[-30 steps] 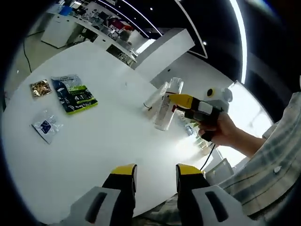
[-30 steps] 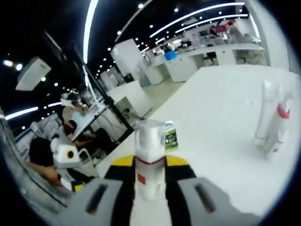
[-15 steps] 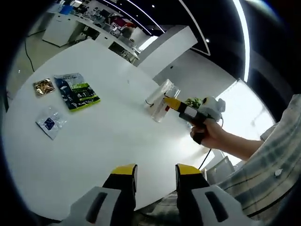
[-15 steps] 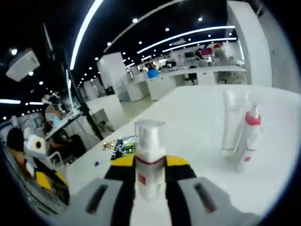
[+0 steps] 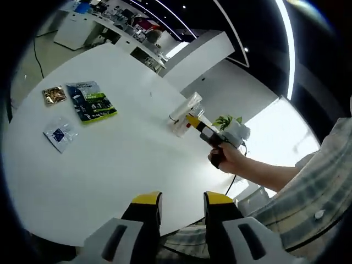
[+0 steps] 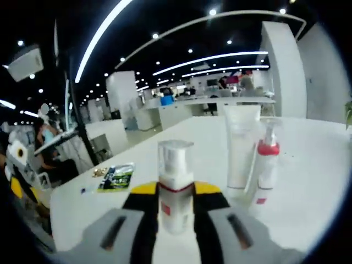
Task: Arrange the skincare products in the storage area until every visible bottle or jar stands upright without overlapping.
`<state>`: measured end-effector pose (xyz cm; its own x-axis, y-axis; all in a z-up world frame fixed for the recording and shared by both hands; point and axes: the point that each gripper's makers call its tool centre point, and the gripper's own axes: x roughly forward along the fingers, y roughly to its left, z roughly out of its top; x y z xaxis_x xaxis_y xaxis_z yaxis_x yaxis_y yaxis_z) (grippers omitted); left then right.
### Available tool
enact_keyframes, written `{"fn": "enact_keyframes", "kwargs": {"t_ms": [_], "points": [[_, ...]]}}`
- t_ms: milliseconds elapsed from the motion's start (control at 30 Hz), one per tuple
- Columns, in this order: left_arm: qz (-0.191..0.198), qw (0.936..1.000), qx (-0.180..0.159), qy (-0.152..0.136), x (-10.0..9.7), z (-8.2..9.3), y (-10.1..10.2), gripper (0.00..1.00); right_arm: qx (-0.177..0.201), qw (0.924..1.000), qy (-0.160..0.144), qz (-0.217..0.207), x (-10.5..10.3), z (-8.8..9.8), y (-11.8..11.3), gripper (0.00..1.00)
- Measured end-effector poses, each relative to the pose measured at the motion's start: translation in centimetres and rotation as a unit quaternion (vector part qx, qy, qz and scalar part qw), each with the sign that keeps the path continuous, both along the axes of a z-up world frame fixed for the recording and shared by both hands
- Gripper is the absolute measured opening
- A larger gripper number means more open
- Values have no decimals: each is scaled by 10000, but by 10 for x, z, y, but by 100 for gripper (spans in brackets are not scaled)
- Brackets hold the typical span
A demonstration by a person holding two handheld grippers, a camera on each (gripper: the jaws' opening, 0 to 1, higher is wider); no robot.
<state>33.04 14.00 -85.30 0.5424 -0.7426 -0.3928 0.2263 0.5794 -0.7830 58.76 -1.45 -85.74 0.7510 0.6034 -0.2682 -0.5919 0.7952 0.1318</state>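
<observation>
In the right gripper view my right gripper (image 6: 175, 192) is shut on a white pump bottle (image 6: 175, 181) with a red band, held upright between the yellow-tipped jaws. Just beyond it a white tube (image 6: 240, 146) and a red-collared spray bottle (image 6: 266, 165) stand upright side by side on the white table (image 6: 308, 192). In the left gripper view my left gripper (image 5: 180, 201) stands open near the table's front edge with nothing between its jaws. Far across the table a hand holds the right gripper (image 5: 193, 121) next to the standing tube (image 5: 184, 110).
A green and dark sachet (image 5: 91, 102), a gold packet (image 5: 54, 94) and a clear packet with a blue label (image 5: 59, 135) lie flat at the left of the table (image 5: 121, 165). A person's plaid sleeve (image 5: 308, 192) reaches in from the right. Desks and people fill the room behind.
My right gripper has carried the pump bottle closer to the standing tube and spray bottle, which now loom larger and nearer the centre. The left gripper's camera has drawn back slightly.
</observation>
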Motion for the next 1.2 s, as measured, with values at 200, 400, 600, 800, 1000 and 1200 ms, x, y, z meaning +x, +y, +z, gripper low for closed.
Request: {"fn": "enact_keyframes", "kwargs": {"t_ms": [200, 400, 600, 800, 1000, 1200], "points": [[-54, 9998, 152, 131, -9, -2, 0, 31, -144, 9998, -147, 34, 16, -14, -6, 21], [17, 9995, 200, 228, -14, 0, -3, 31, -252, 9993, -272, -22, 33, -23, -15, 21], [47, 9989, 257, 377, -26, -4, -2, 30, -472, 9977, -486, -72, 41, -28, -19, 21], [89, 9982, 308, 504, -30, -10, -3, 30, -549, 9966, -566, -239, 53, -34, -30, 21], [125, 9976, 333, 589, -32, -12, -5, 30, -479, 9966, -624, -244, 56, -34, -33, 21], [135, 9966, 383, 718, -39, -17, -6, 30, -344, 9962, -792, -144, 50, -35, -31, 21]]}}
